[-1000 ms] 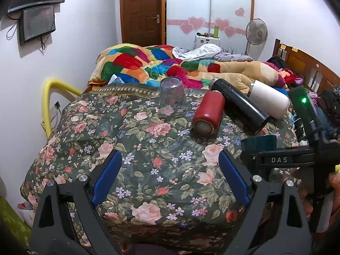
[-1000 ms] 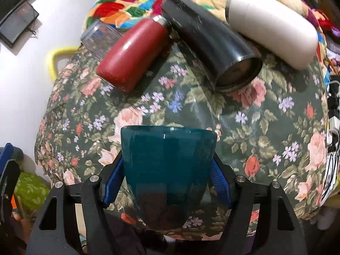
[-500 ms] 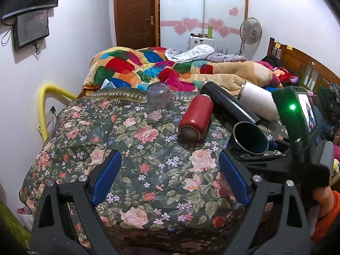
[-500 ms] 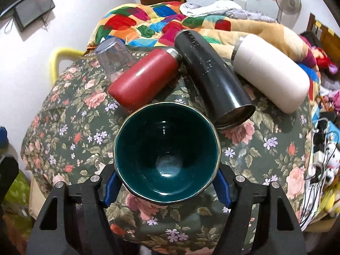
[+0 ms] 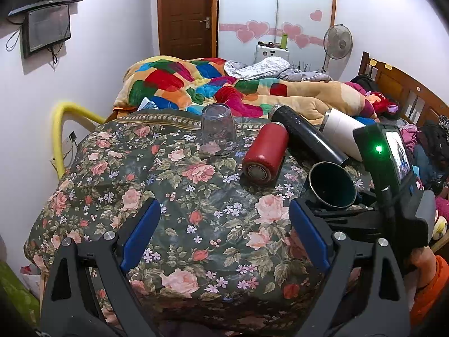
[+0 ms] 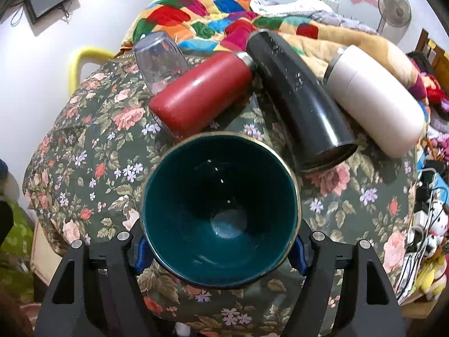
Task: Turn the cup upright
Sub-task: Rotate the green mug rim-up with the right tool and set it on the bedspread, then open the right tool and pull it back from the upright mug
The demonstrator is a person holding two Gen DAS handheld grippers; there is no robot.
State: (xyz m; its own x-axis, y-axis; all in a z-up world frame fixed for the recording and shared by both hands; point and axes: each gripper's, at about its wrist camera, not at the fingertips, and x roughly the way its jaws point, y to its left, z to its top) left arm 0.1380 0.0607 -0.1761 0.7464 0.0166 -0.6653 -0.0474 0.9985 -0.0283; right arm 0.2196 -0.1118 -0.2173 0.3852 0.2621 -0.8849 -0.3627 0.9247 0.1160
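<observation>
A dark teal cup [image 6: 221, 210] sits between the blue pads of my right gripper [image 6: 220, 248], which is shut on it. Its mouth faces the camera and its inside is bare. In the left wrist view the same cup [image 5: 332, 185] is tilted, mouth toward the left, held above the floral cloth [image 5: 196, 196] at the right. My left gripper [image 5: 224, 236] is open and empty over the near part of the cloth.
A clear glass [image 5: 217, 130] stands upside down at the back. A red flask [image 5: 266, 151], a black flask [image 5: 306, 137] and a white flask [image 5: 345, 132] lie on their sides. A quilt-covered bed [image 5: 224, 87] lies behind.
The right gripper has turned the teal cup from mouth-down to mouth toward the camera and brought it a little closer. The left gripper has drawn back slightly.
</observation>
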